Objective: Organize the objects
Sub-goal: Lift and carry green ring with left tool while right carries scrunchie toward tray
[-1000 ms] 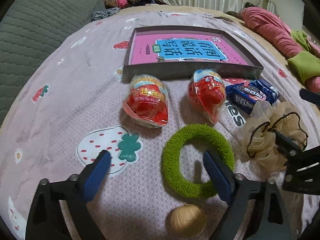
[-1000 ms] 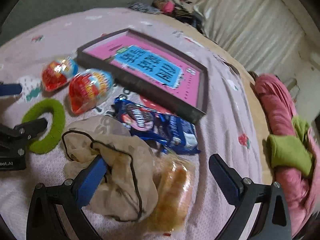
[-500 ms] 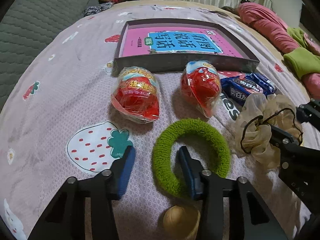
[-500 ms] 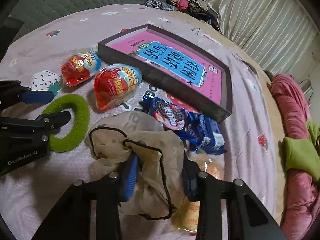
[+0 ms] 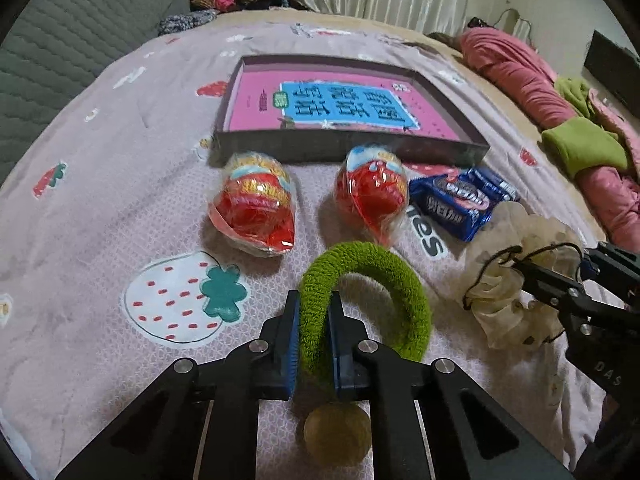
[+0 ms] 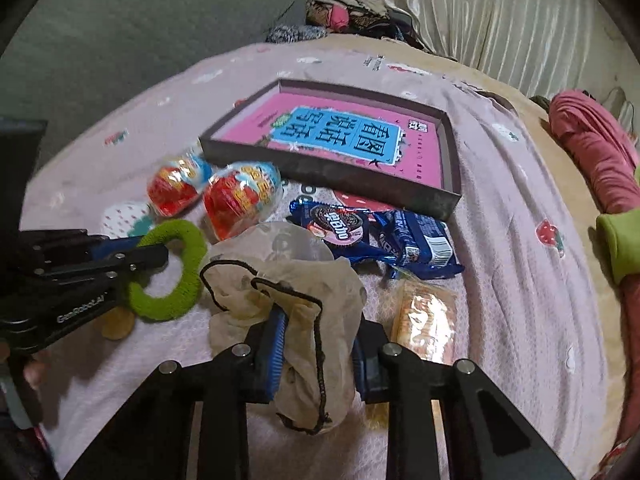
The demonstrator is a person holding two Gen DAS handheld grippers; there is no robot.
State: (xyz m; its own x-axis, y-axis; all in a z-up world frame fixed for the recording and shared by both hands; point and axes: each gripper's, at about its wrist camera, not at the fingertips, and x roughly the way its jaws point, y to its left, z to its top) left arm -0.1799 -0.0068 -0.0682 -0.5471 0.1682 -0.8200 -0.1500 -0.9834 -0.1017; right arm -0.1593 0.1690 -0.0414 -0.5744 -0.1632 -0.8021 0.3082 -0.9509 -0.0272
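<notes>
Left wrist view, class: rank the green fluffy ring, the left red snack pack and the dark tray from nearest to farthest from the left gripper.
1. Green fluffy ring: clamped in the left gripper.
2. Left red snack pack: beyond the ring, to the left.
3. Dark tray: farthest back, centre.

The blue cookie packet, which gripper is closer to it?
Right. The right gripper, shut on the beige scrunchie, sits beside the cookie packet; the left gripper is farther, past the scrunchie.

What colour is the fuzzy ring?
Bright green; the fuzzy ring shows best in the left wrist view.

Bedroom: quilted bedspread [image 5: 100,216], strewn clothes [image 5: 516,76]
</notes>
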